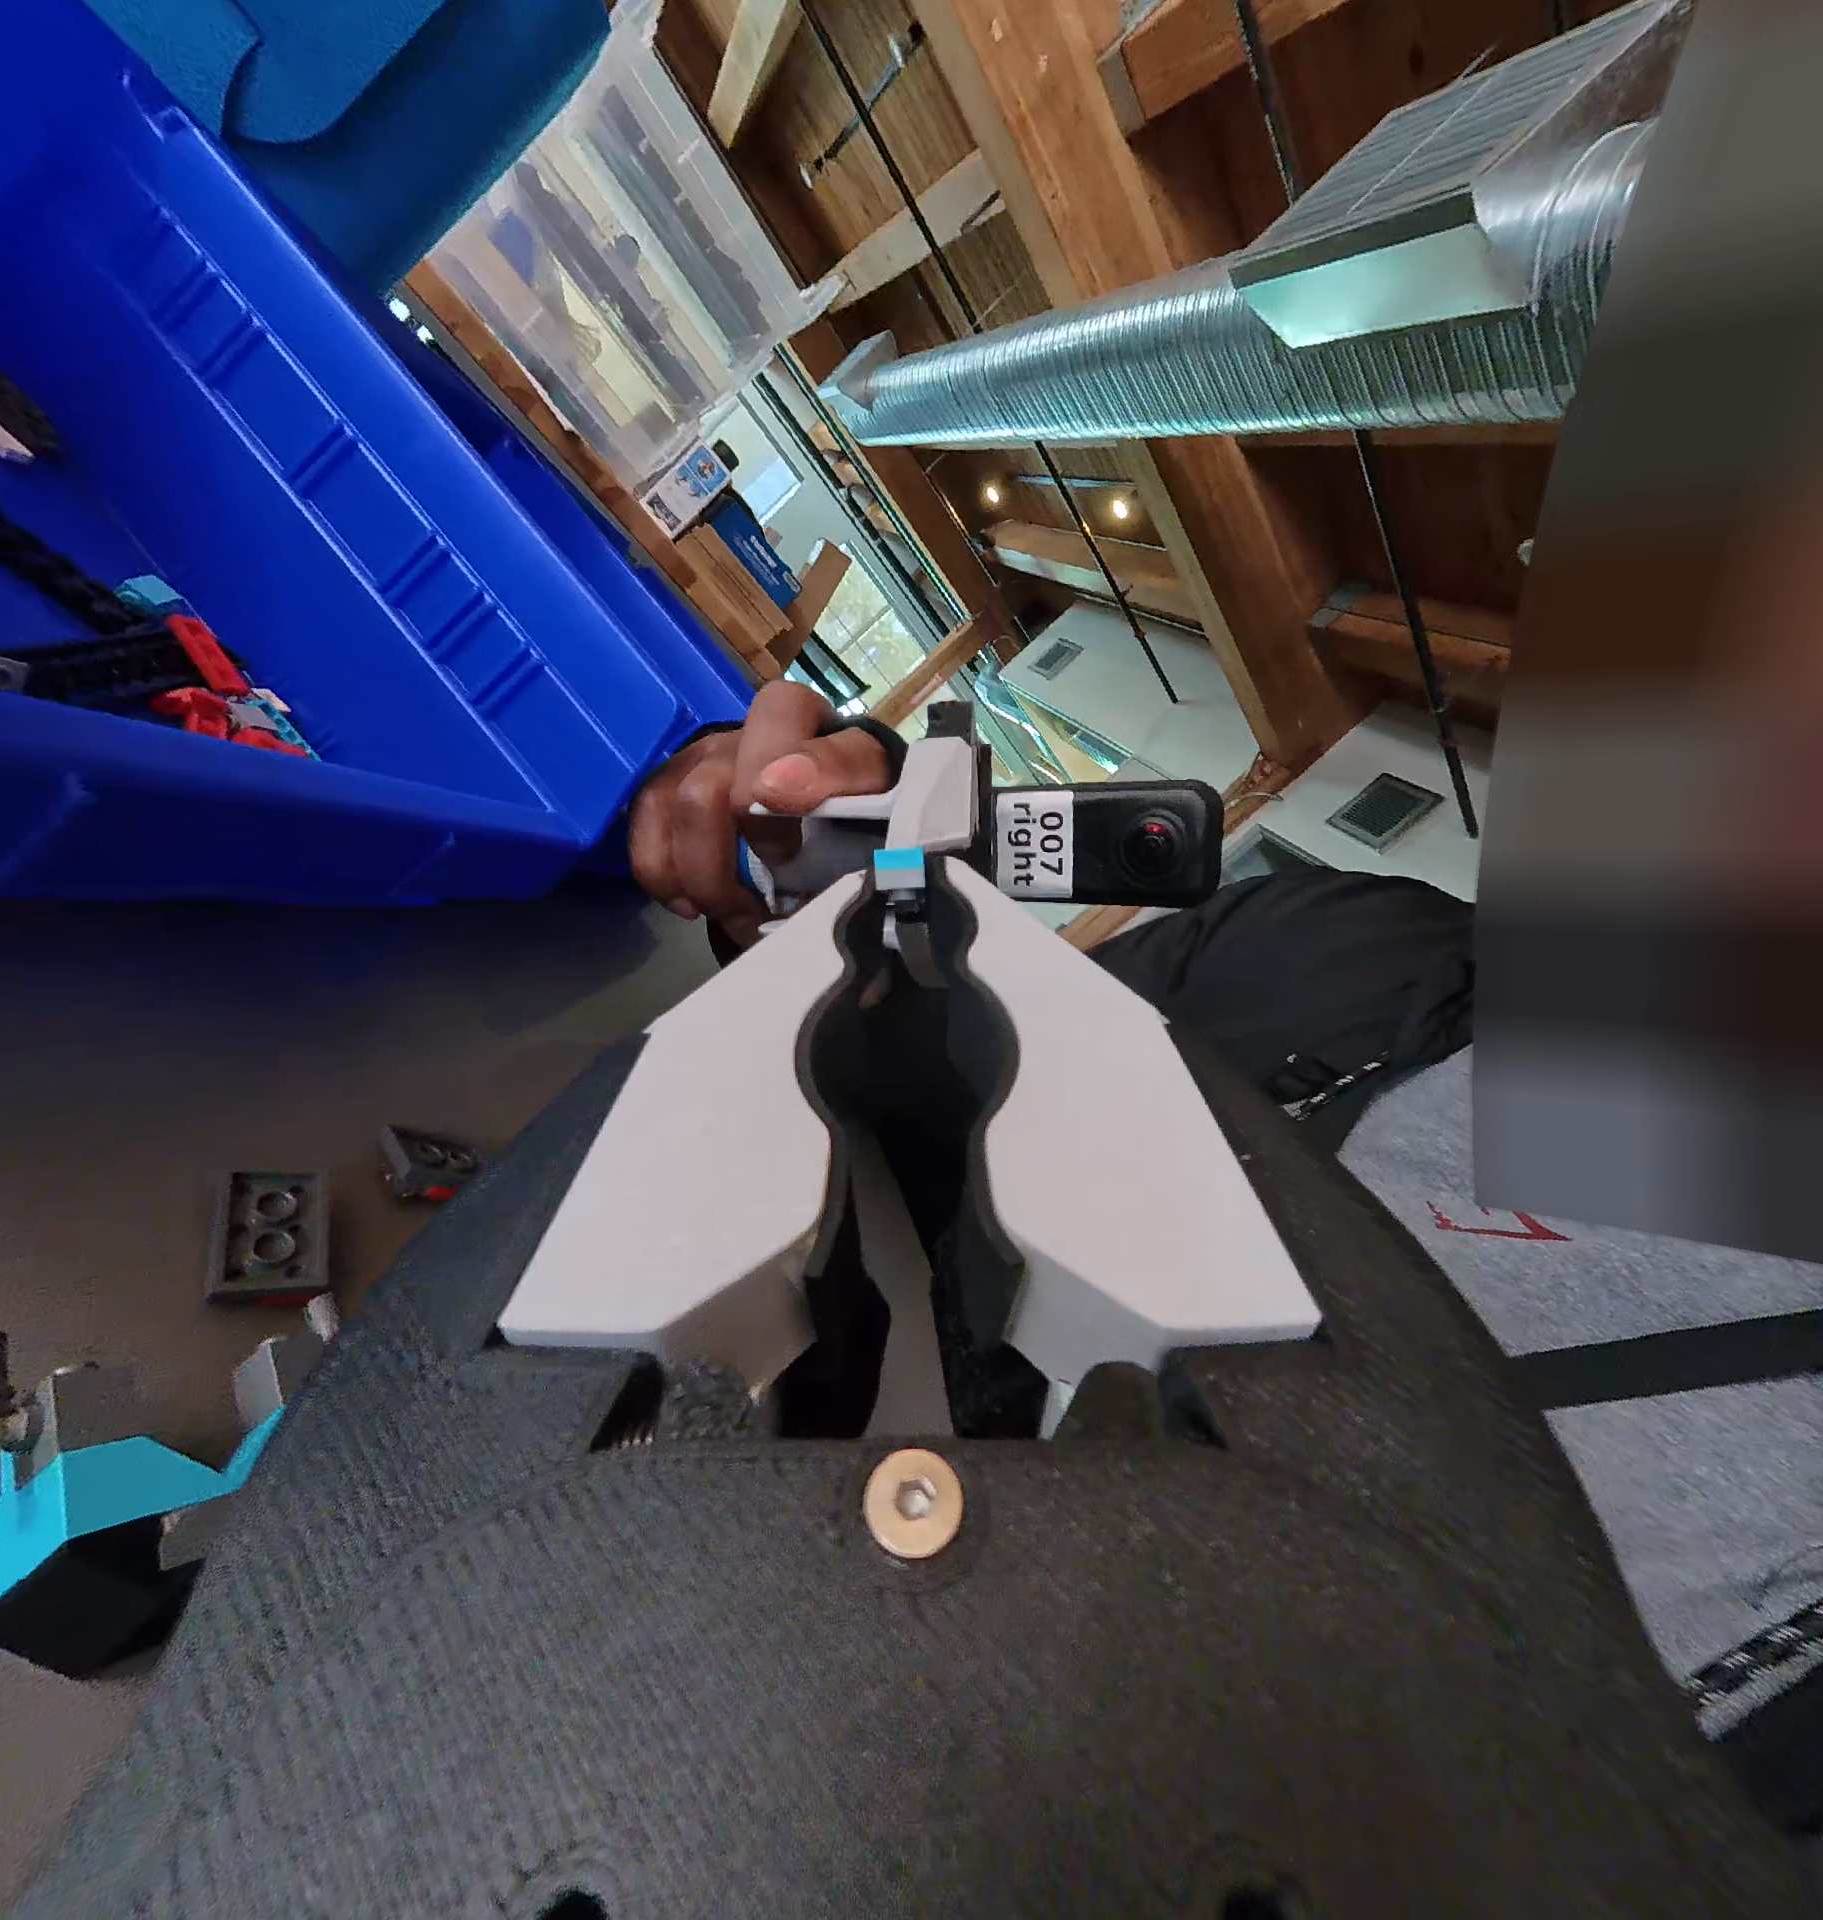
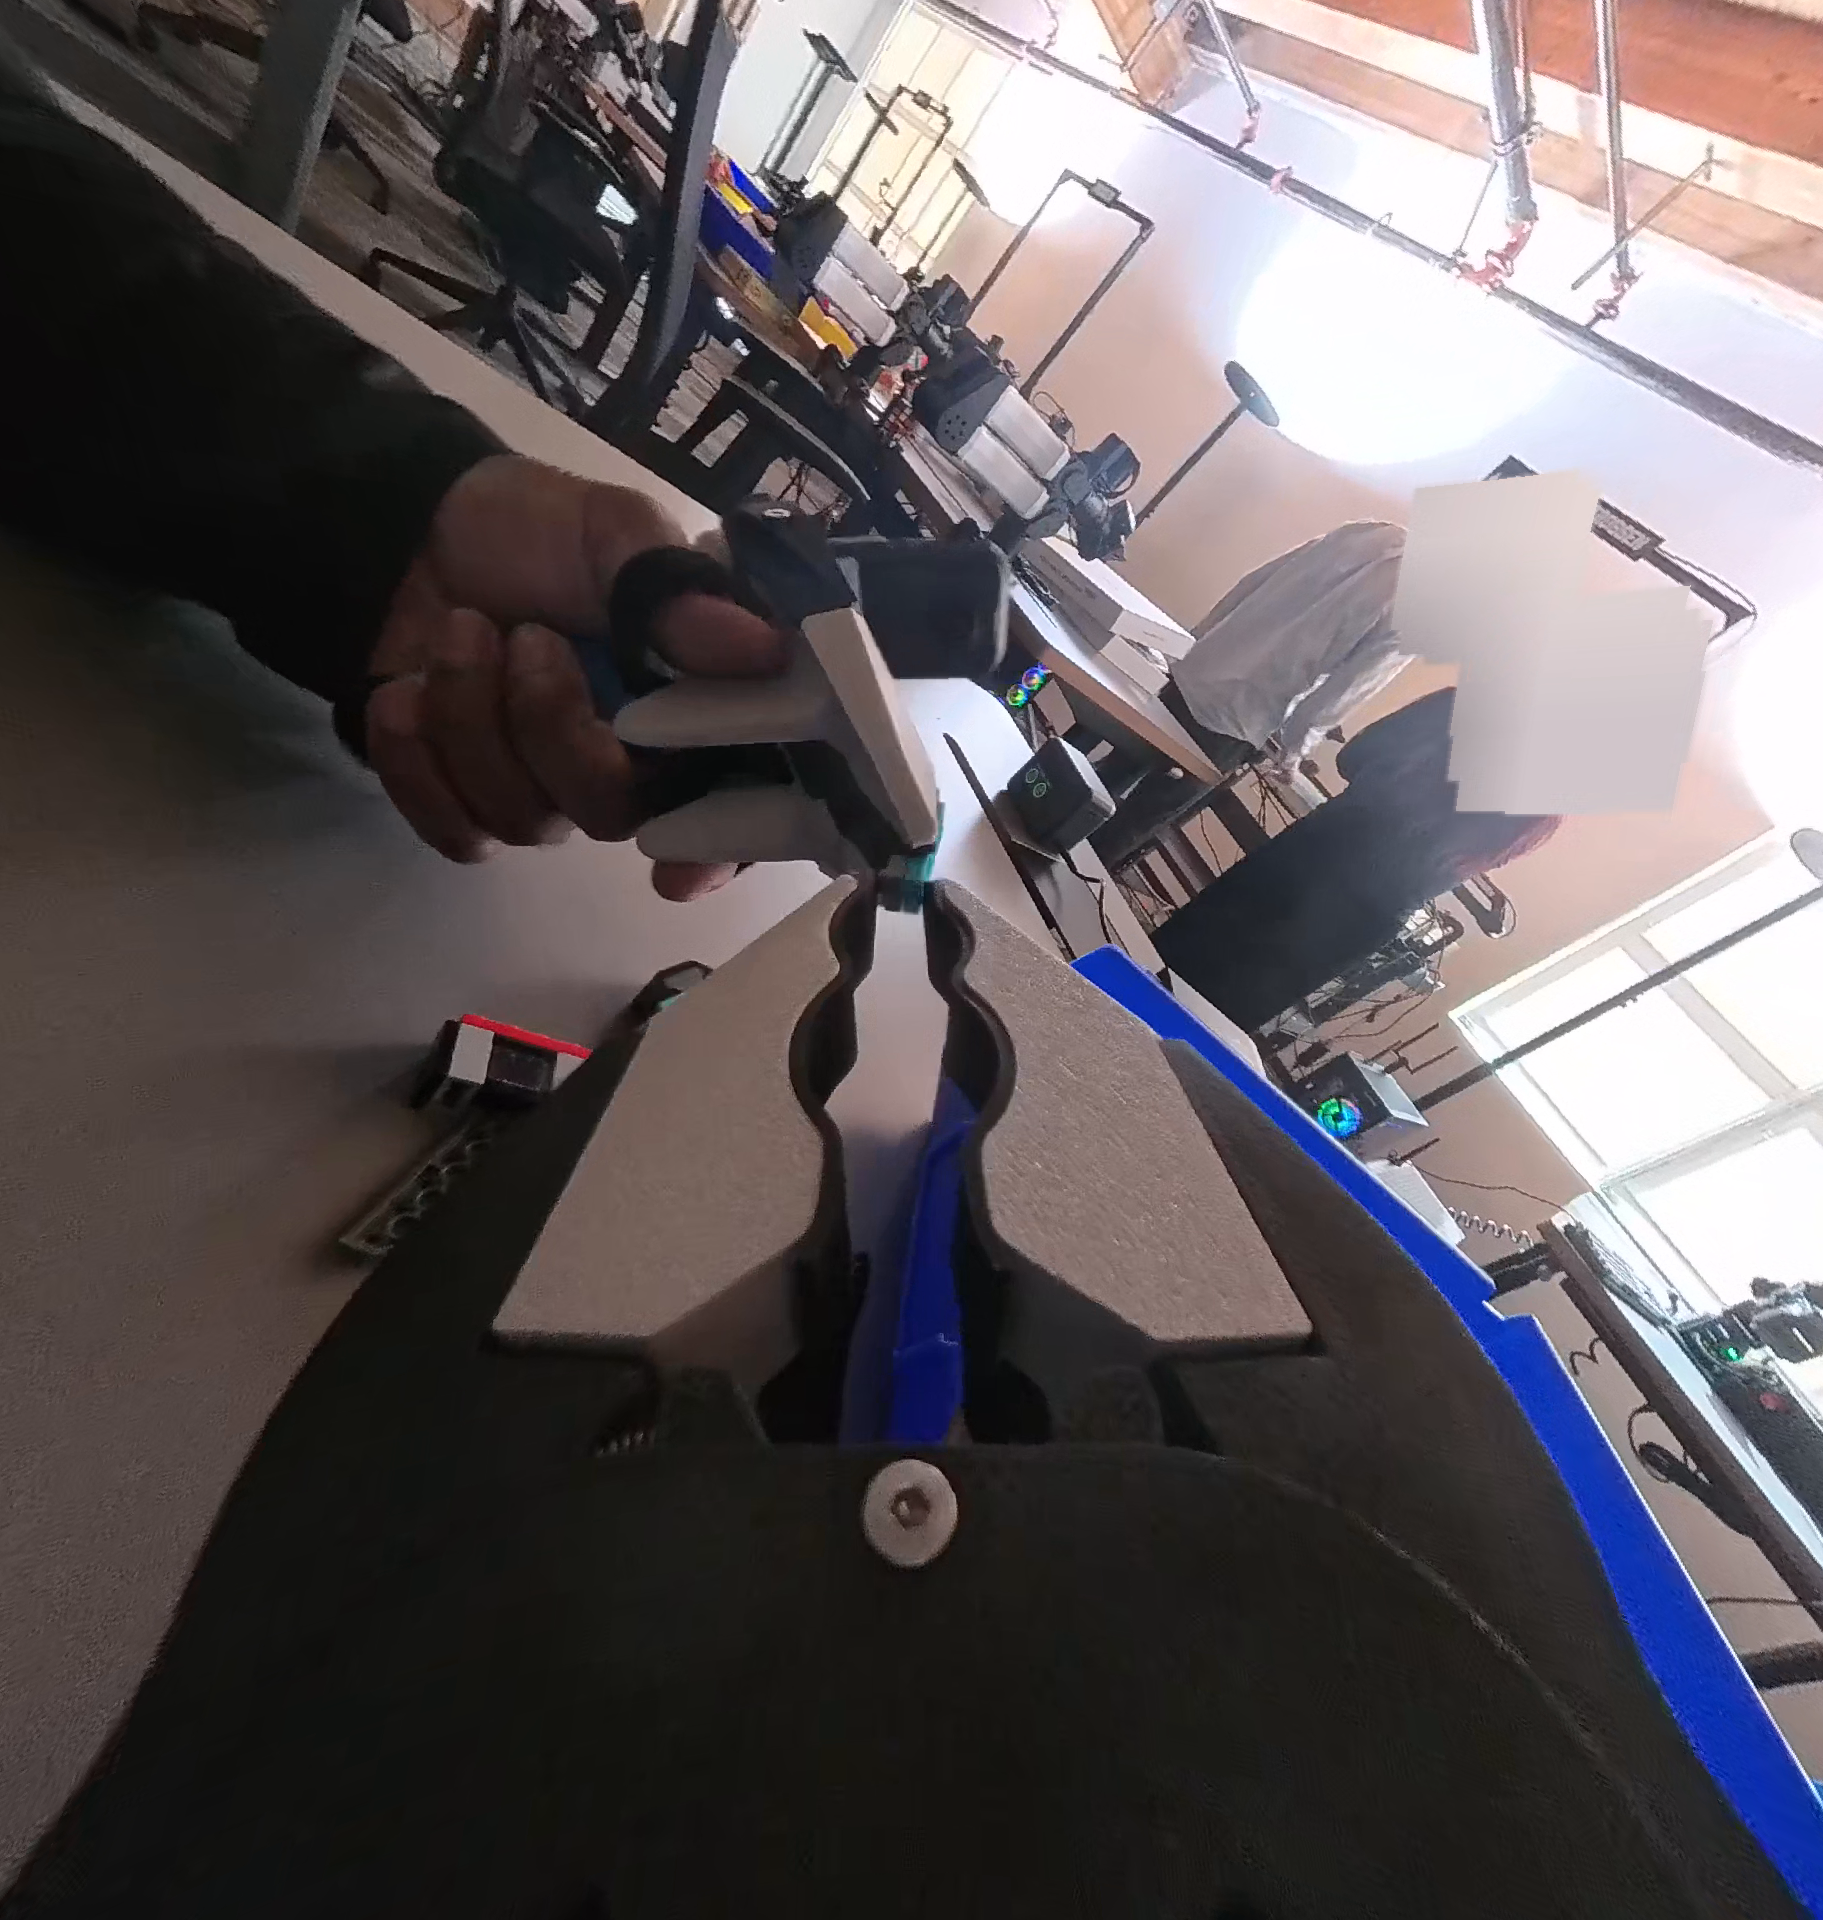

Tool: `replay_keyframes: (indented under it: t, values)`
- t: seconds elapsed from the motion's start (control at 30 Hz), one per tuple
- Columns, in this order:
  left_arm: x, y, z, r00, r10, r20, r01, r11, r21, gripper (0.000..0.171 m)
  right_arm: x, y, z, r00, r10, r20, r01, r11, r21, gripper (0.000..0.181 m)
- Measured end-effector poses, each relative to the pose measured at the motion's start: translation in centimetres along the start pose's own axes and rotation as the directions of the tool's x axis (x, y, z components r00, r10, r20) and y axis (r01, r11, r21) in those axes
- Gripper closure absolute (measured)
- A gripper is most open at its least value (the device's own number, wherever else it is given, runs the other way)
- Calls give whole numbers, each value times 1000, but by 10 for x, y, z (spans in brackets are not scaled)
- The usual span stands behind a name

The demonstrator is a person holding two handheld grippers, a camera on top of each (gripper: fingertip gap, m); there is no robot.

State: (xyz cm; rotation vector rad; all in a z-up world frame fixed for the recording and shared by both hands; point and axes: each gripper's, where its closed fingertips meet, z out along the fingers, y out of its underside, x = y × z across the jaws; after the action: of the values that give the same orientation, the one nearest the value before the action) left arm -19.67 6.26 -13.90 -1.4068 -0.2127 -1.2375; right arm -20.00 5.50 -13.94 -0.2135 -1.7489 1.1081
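Teal-and-grey little plastic brick piece (image 1: 901, 871) is getting pinched from both sides, left gripper (image 1: 899, 899) and right gripper (image 2: 894, 896) tips narrowly closing on it beside the blue plastic bin (image 1: 294, 499).

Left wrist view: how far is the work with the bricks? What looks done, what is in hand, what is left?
Done: one small red, white and black assembly lies on the table.
In hand: the left gripper and right gripper meet tip to tip, both closed on one small teal-and-grey brick.
Left: dark grey plates and a perforated beam lie loose; more bricks sit in the blue bin.
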Motion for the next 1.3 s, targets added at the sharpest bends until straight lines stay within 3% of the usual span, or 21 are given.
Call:
replay_keyframes:
  t: [0.2, 0.43, 0.63, 0.9, 1.07, 1.3]
  values:
    - [0, -18, -2, 999, 23, 24, -26, 988, 150, 163, 18, 1, 4, 983, 105, -148, -107, 994, -6, 155]
    - [1, -22, 1, 1000, -16, 12, 12, 963, 270, 163, 30, 1, 4, 945, 60, -322, -75, 996, -37, 155]
    - [2, -21, 4, 999, -44, -16, 47, 953, 298, 163, 26, -2, 5, 949, -10, -314, -3, 999, -40, 168]
    - [1, -15, 5, 998, -57, -24, 60, 980, 190, 151, 25, -7, -1, 969, -50, -243, 53, 999, 9, 170]
    - [6, -14, 3, 996, -71, -56, 78, 987, 138, 146, 15, -6, -4, 989, -73, -127, 77, 996, 32, 170]
    - [7, 8, 7, 997, -60, -40, 58, 997, -48, 149, -4, -6, -9, 997, -57, 49, 54, 997, 60, 170]
